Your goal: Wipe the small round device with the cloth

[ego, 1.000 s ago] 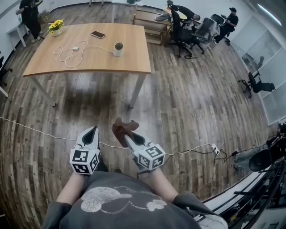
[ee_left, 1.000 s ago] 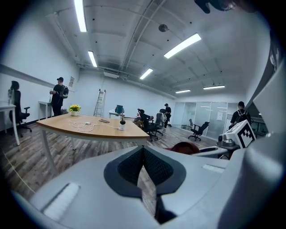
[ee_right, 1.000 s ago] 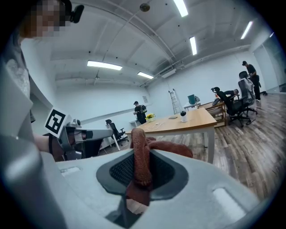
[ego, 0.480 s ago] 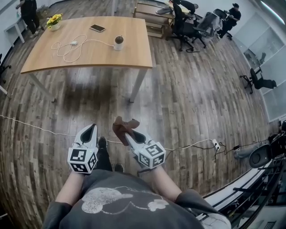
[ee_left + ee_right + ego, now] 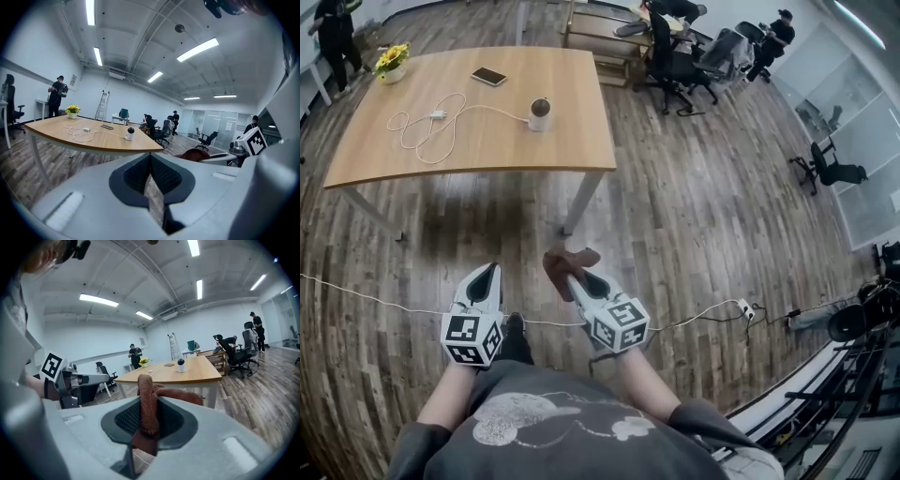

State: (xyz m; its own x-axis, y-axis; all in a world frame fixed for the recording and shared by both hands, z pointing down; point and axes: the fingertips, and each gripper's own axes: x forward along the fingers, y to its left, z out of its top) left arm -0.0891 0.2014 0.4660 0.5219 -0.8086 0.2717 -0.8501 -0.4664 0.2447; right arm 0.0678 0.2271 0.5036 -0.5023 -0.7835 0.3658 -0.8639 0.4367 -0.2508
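Small round device [image 5: 540, 114], white with a dark top, stands on the wooden table [image 5: 497, 145], close to the table's right edge. A white cable [image 5: 420, 127] runs from the device and lies in loops on the table's left half. A phone [image 5: 489, 77] lies flat near the far side of the table. A pot of yellow flowers [image 5: 391, 62] sits at the table's far left corner.

The person stands on the wood floor [image 5: 694, 216], well away from the table's near edge, and holds both grippers out in front of the body. Both grippers point toward the table.

The right gripper [image 5: 572, 279] is squeezed tight on the brown cloth [image 5: 565, 262]. The cloth is pinched between the two jaws. A bunch of it sticks up past the tips and flops over. In the right gripper view the cloth [image 5: 149, 404] fills the gap between the jaws.

The left gripper [image 5: 490, 272] is just beside the right one, on the side nearer the table's left end. Its jaws are pressed together with only a thin crack between them, and nothing is in them.

The cloth and the device are well apart.

A thin white cord [image 5: 356, 284] lies across the floor on the near side of the table. Black office chairs [image 5: 675, 66] stand past the table's far right corner.
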